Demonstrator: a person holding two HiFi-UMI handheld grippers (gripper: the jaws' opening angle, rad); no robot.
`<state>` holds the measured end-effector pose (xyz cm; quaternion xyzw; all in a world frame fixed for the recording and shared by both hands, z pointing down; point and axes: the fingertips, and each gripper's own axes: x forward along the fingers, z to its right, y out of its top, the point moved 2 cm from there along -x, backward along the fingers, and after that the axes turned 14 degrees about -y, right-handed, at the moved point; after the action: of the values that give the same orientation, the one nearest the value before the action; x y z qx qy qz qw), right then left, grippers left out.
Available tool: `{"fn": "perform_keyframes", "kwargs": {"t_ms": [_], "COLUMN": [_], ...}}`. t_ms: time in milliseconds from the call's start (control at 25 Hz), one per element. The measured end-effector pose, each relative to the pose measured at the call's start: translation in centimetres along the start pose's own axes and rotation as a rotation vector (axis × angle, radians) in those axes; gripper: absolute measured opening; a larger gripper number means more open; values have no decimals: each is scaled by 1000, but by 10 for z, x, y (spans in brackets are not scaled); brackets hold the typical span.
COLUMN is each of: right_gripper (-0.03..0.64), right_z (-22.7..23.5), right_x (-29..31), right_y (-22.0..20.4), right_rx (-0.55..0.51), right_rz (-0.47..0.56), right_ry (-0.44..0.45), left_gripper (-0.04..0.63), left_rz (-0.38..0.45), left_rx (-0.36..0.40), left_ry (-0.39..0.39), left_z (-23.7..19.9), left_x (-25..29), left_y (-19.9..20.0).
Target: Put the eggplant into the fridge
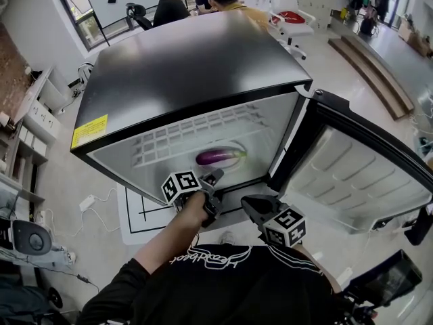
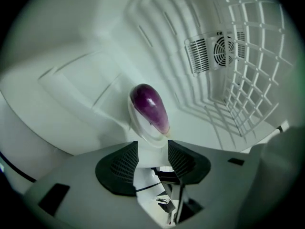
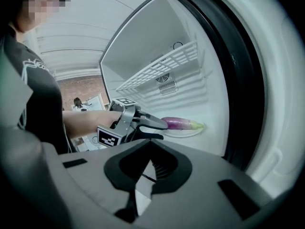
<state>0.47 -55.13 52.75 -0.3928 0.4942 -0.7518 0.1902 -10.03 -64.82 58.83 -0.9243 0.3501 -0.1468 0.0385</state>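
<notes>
One eggplant [image 1: 220, 157] lying on one white plate [image 2: 145, 133] inside fridge [image 1: 196, 66], under its one wire shelf [image 1: 196, 137]. Left gripper [image 1: 215, 178] at fridge opening, jaws wide apart, empty, eggplant just beyond tips. Right gripper [image 1: 252, 205] outside fridge, near its open door [image 1: 358, 175], jaws together, holding nothing.

The eggplant [image 1: 220, 156] is glossy and smooth, the fridge [image 1: 196, 66] glossy black outside, smooth white plastic inside.

The left claw [image 3: 163, 130] hides one end of the eggplant [image 3: 182, 123]; the fridge door [image 1: 352, 175] is cropped
</notes>
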Motion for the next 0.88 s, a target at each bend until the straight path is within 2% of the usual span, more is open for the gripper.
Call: {"fn": "perform_keyframes", "kwargs": {"t_ms": [120,320,440,560,600,720,800,880], "right_gripper": [8,8,8,8,8,8,8,8], "right_z": [-3,-8,-10,-14,-16,-28,-37,-48], "right_x": [-10,-34,-54,-75,-81,-102,-117,-135], "right_y": [1,5,6,8,8,4,0,-5], "right_rx": [-3,10,0,-10,-13,-23,-39,-53], "right_rz": [7,31,49,75,82,90,92,93], "right_ry": [0,-7,-14,-16,-14,8,24,48], "left_gripper": [175,173,173,172,157,14,9,9], "left_rz": [-13,-13,-26,-20,-22,-38,-68,-120], "left_rx": [84,314,416,569,621,748,823,939], "left_ry": [-57,-110,-189,-230,-227,-237,-280,-318], "left_z": [19,52,75,95,99,113,125,137], "left_x": [-10,-37,-52,-67,-73,-92,-103,-116], "left_y": [-11,-31,-52,-71,-78,-102,-124,-153]}}
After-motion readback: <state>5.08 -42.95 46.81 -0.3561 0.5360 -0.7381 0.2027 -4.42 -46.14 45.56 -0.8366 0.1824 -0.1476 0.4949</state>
